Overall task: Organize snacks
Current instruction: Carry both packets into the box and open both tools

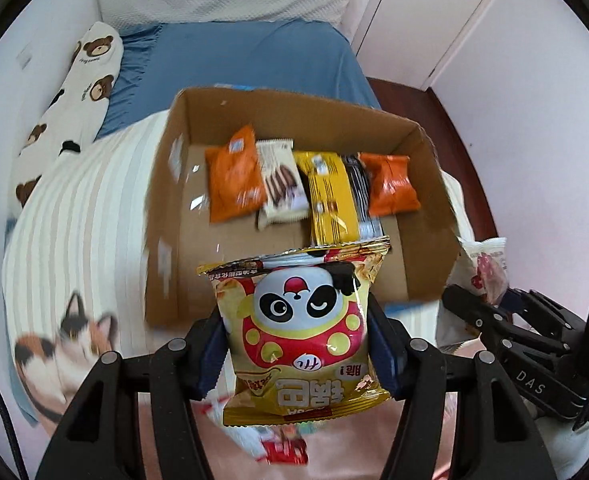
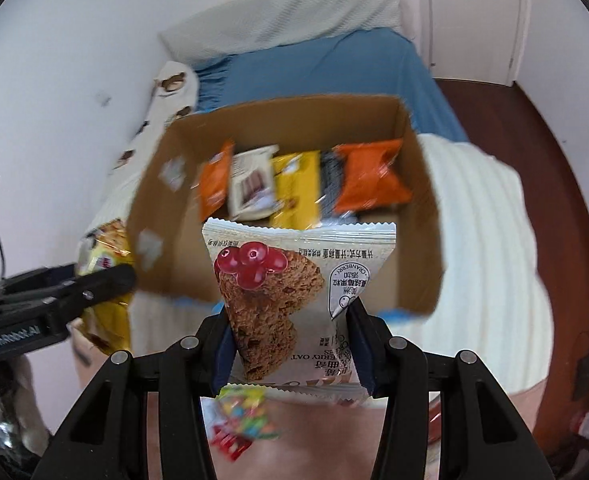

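Observation:
My left gripper (image 1: 296, 344) is shut on a yellow panda snack bag (image 1: 302, 332), held in the air just in front of an open cardboard box (image 1: 166, 208) on the bed. My right gripper (image 2: 290, 340) is shut on a white cranberry oat cookie packet (image 2: 290, 284), also held before the box (image 2: 426, 220). Inside the box lie several packets in a row: an orange one (image 1: 232, 176), a white chocolate-biscuit one (image 1: 280, 180), a yellow one (image 1: 328, 196) and another orange one (image 1: 392, 186). The right gripper shows at the right of the left wrist view (image 1: 494, 320).
The box stands on a striped blanket (image 1: 82, 208) over a blue bed sheet (image 1: 254, 56). A bear-print pillow (image 1: 74, 92) lies along the left wall. Loose colourful snack packets (image 2: 246, 412) lie on the pink cover below the grippers. White doors (image 1: 434, 12) stand behind.

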Motion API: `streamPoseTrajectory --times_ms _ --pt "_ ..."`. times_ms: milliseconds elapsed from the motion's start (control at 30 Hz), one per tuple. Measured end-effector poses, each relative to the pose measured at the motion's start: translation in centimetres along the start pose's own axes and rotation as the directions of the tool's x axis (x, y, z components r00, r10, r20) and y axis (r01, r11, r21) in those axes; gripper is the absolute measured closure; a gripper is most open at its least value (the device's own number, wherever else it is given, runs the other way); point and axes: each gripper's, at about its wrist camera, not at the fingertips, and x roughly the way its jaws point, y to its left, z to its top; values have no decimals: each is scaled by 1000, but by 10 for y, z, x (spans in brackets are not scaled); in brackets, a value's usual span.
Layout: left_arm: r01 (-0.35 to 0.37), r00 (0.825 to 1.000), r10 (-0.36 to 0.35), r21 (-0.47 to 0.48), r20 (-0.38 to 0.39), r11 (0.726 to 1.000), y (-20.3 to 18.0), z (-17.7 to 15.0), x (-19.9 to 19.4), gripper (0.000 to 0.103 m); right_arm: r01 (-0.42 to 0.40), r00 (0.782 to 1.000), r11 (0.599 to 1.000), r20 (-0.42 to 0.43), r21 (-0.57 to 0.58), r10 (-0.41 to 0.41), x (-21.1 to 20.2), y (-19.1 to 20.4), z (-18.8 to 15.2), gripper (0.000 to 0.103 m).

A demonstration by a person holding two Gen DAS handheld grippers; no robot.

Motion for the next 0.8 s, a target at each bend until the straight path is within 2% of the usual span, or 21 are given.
streamPoseTrajectory --times_ms 167,400,467,500,533,567,667,800 --pt "2 997 -2 4 -81 1000 -5 37 47 44 51 997 998 -62 25 -49 36 -29 30 51" --pt "-40 984 40 5 -175 999 -6 46 103 44 78 985 995 -160 60 -68 85 -54 37 51" --pt "-38 976 36 -7 -214 999 -4 43 114 43 84 976 994 -206 71 -68 97 -59 33 42" --pt "-35 973 31 -15 -227 999 -3 41 119 43 88 969 993 -239 78 -67 105 -62 32 26" --pt "-33 972 27 -21 -232 999 -2 40 122 41 88 964 992 -259 88 -63 110 -63 29 23" --pt "-35 972 29 -21 -233 999 -2 39 124 38 67 962 993 -269 99 -38 113 -65 27 20" --pt "-52 975 47 -17 -219 999 -1 35 124 32 72 960 993 -275 88 -45 115 -64 26 17" --pt "-59 978 53 -25 -202 998 -1 32 118 32 82 961 994 -271 78 -58 114 -60 26 10"
